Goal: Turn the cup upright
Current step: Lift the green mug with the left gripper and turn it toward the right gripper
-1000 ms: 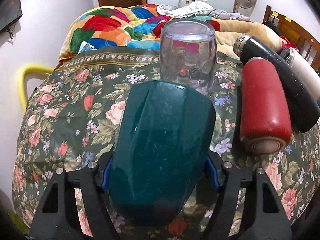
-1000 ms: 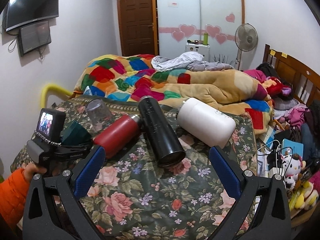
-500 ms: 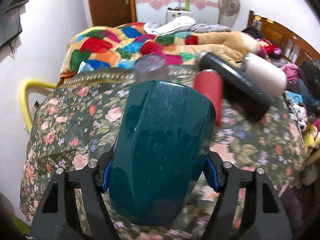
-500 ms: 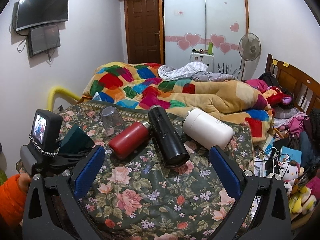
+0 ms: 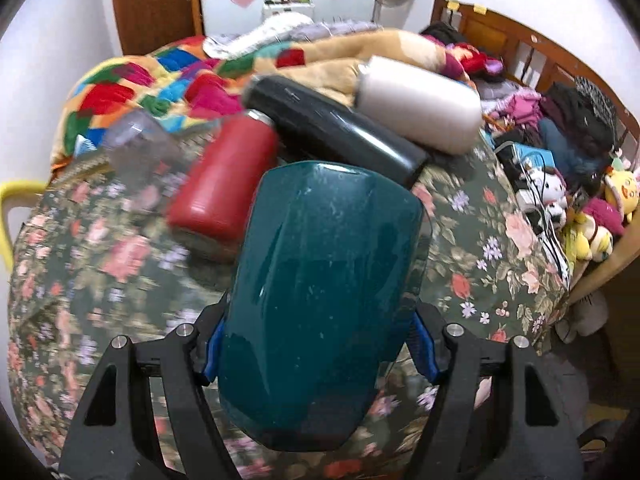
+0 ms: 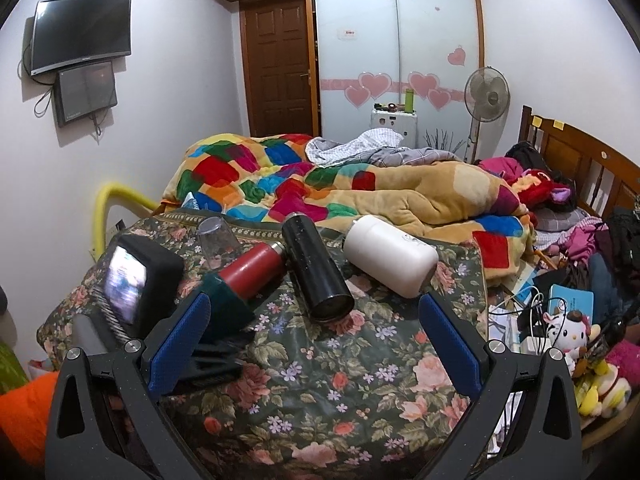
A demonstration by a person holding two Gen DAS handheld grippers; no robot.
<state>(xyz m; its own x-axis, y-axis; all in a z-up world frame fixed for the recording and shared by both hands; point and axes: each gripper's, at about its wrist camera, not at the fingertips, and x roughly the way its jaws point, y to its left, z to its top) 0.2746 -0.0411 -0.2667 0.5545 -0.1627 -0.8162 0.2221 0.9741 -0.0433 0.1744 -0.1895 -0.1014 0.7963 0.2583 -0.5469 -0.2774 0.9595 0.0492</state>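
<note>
My left gripper [image 5: 316, 344] is shut on a dark teal cup [image 5: 320, 300], held lengthwise between the blue pads above the floral cloth; it also shows in the right wrist view [image 6: 228, 304]. A clear glass [image 5: 140, 148] stands upside down at the back left of the floral cloth [image 5: 472, 248]. A red flask [image 5: 228, 176], a black flask [image 5: 336, 128] and a white flask [image 5: 420, 104] lie on their sides behind the teal cup. My right gripper [image 6: 316, 340] is open and empty, above the near part of the cloth [image 6: 340, 380].
A patchwork blanket [image 6: 320, 188] is heaped behind the cloth. Soft toys, cables and a blue box [image 6: 568, 308] crowd the right side. A yellow rail [image 6: 108, 208] stands at the left, a wooden headboard [image 6: 580, 160] at the right.
My left gripper has drawn back and swung right with the teal cup; the glass and flasks now sit farther off and to the left. My right gripper has risen and pulled back.
</note>
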